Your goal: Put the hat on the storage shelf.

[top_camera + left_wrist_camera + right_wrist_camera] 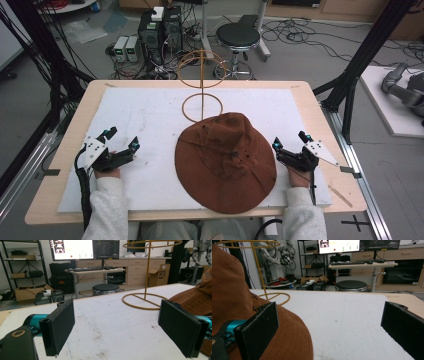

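The high view looks forward and down over the whole tabletop (pixel 150 115) from the person's side. Each tongs camera sits low, close above the white surface, facing the far edge; both share the brown hat (pixel 197 297) and wire stand (pixel 259 267).

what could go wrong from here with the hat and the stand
1. The hat is soft and floppy, and both hand-held grippers, left and right, stand open beside it; a pinch on the brim alone may let it sag or slip.
2. The wire stand looks thin and light, and the hat's far edge lies right at its base ring. Lifting the hat carelessly could snag the ring and tip the stand.
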Demonstrator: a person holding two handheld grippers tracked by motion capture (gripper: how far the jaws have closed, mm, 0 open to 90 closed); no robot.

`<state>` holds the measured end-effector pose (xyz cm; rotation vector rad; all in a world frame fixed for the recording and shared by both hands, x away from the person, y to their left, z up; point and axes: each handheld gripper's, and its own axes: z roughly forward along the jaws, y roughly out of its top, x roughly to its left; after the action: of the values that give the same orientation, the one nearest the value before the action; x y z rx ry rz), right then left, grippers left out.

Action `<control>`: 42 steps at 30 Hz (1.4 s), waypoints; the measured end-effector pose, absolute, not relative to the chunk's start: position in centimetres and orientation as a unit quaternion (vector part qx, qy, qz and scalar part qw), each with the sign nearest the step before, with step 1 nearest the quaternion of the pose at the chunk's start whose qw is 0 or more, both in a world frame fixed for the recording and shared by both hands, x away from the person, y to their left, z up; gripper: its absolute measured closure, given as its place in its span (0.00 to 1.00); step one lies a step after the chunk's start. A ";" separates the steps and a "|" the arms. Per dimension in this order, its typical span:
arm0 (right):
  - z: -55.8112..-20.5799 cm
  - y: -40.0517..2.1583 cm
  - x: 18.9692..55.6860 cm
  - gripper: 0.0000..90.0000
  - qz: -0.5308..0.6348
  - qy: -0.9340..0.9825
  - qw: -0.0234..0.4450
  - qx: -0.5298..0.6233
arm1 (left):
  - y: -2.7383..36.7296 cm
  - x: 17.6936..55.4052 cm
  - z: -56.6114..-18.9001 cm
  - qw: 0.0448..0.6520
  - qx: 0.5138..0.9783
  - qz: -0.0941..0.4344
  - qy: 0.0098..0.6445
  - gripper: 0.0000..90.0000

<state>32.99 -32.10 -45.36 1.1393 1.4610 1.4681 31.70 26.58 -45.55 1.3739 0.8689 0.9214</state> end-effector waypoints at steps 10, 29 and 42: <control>-45.4 -32.2 33.0 0.01 0.577 0.568 0.381 0.447 | 26.6 31.7 -45.6 0.595 0.591 0.396 0.374 0.16; -45.3 -32.3 32.9 0.04 0.579 0.570 0.373 0.448 | 26.6 31.7 -45.5 0.594 0.591 0.396 0.374 0.16; -44.5 -32.3 32.7 0.04 0.568 0.576 0.389 0.442 | 26.6 31.7 -45.5 0.594 0.591 0.396 0.374 0.16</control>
<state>32.70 -32.29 -44.46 1.1241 1.4639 1.4432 31.70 26.57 -45.54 1.3745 0.8700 0.9209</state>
